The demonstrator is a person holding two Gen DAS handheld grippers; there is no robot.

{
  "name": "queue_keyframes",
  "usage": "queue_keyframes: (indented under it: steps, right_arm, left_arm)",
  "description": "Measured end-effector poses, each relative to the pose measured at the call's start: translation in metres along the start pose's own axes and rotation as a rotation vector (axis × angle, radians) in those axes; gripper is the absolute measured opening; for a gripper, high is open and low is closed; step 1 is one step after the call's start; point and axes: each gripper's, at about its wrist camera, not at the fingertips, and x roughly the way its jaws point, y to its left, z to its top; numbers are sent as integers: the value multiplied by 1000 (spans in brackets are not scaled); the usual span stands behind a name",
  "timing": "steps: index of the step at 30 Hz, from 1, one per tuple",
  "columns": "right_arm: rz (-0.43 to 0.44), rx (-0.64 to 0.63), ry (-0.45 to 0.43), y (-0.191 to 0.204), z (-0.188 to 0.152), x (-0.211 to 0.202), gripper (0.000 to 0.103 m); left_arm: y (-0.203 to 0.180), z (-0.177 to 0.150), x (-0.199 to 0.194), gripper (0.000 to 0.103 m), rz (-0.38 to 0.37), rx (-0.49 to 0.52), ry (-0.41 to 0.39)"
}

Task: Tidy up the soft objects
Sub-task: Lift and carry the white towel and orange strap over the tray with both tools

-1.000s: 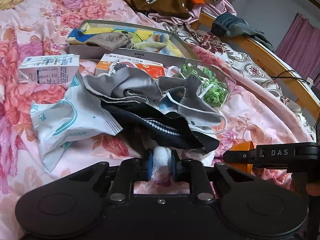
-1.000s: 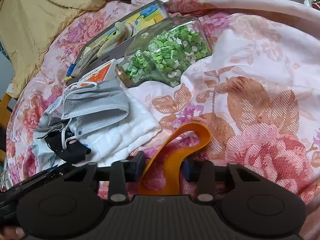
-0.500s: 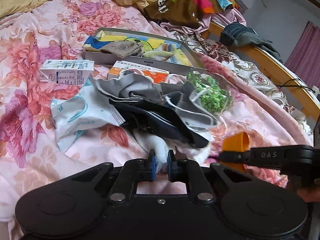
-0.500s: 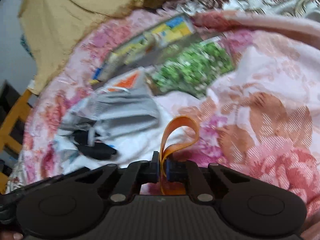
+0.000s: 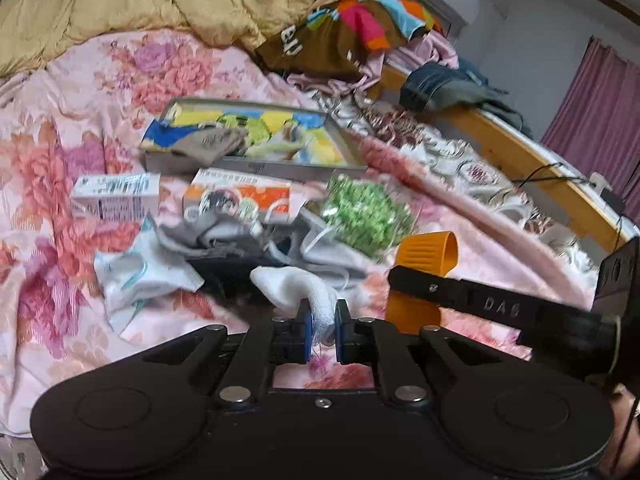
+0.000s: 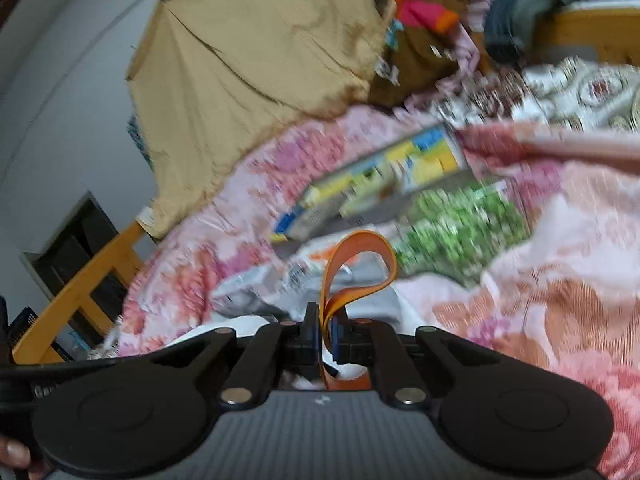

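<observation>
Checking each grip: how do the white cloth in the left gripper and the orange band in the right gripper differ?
The white cloth is a thick, bunched, fuzzy wad; the orange band is a thin, smooth strip. The cloth droops toward the pile; the band stands up in a springy loop. Both are pinched between closed jaws, left gripper and right gripper.

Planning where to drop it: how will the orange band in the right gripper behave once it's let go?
The orange band is probably floppy yet springy: above the right gripper it curls into an open loop rather than collapsing. It looks thin and light. Being a ribbed strip, it seems unlikely to roll.
</observation>
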Motion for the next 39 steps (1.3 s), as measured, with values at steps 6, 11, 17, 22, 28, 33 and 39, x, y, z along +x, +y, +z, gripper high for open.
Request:
queue_keyframes:
  steps: [6, 11, 17, 22, 28, 33, 39]
  right_arm:
    - [43, -29, -112, 8, 8, -17, 7]
    - [43, -67, -157, 14, 26, -16, 7]
    - [42, -144, -183, 24, 56, 6, 7]
    - [14, -166, -192, 22, 84, 38, 7]
    - [-34, -175, -193, 6, 117, 91, 7]
    - [-53, -154, -177, -14, 137, 137, 7]
    - [-70, -141, -151, -35, 151, 182, 7]
  left_arm:
    - [-13, 20, -19, 11, -25, 17, -65]
    - [-18, 38, -21, 11, -28, 43, -114]
    - [-13, 72, -8, 11, -21, 37, -186]
    - [-8, 103, 9, 11, -14, 45, -223]
    - [4, 136, 44, 11, 18, 78, -233]
    - [22, 158, 84, 11, 43, 89, -221]
    - [49, 177, 147, 11, 74, 47, -206]
